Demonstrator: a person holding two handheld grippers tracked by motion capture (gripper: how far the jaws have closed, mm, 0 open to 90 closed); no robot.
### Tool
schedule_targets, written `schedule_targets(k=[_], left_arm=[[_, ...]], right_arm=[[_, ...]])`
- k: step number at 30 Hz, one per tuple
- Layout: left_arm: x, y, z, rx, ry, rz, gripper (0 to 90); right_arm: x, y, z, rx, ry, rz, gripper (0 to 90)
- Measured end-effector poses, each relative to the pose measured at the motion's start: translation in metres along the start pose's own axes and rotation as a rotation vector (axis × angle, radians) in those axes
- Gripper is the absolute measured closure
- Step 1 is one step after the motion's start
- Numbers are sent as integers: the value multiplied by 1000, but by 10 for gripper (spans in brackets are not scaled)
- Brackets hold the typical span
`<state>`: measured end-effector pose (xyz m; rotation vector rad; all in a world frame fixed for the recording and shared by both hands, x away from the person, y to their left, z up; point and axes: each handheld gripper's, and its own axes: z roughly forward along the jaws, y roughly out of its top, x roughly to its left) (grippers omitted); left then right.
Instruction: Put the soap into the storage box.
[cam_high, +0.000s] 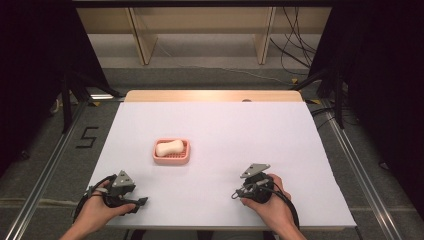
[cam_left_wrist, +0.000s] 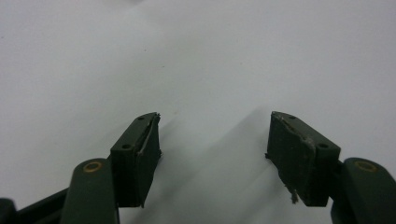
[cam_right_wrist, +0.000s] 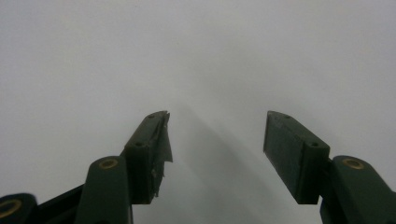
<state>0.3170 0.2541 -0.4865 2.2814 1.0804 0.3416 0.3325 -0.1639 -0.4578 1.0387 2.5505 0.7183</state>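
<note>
The bar of soap (cam_high: 169, 148) lies in a pink soap dish (cam_high: 171, 159) on the white worktop (cam_high: 280, 150), left of the worktop's middle and roughly halfway between its near and far edges. The soap's long axis runs about parallel to the near edge, with a slight tilt, and it sits inside the dish's rim.

The left hand-held gripper (cam_high: 141, 203) rests close to the near left corner of the worktop, its tips turned toward the right along the near edge rather than toward the dish. From it, the dish lies farther from the near edge and a little to the right. In the left gripper view its jaws stand apart over bare white surface, nothing between them (cam_left_wrist: 212, 140).

The right hand-held gripper (cam_high: 235, 194) sits near the near edge, right of centre, and its jaws are likewise apart with only worktop between them (cam_right_wrist: 215, 140). The dish lies away from it toward the far left, well apart.

The left hand is the nearer of the two. To take the soap it would probably have to swing its tips toward the far edge and close across the bar's short width.
</note>
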Motion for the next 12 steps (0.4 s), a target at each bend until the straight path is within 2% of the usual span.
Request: schedule_targets(k=[1, 3, 4, 6, 7, 8, 10, 12], left_arm=[[0, -1, 0, -4, -7, -4, 338], [1, -1, 0, -5, -6, -6, 338], [1, -2, -1, -14, -3, 12, 338], [0, -2, 0, -15, 9, 6, 338], [0, -1, -1, -19, -3, 26, 340], [-1, -1, 1, -20, -13, 11, 340], [-1, -1, 1, -15, -5, 29, 340], [-2, -1, 1, -17, 3, 26, 339]], right_arm=[[1, 0, 0, -2, -2, 18, 411], [-1, 0, 0, -4, -5, 12, 411], [-3, -1, 0, -9, -8, -6, 411], [-3, -1, -1, -6, -3, -1, 411], [-4, -1, -1, -8, -11, -8, 411], [-4, -1, -1, -8, -11, -8, 411], [-4, -1, -1, -5, -10, -1, 411], [-4, -1, 0, -7, -11, 5, 411]])
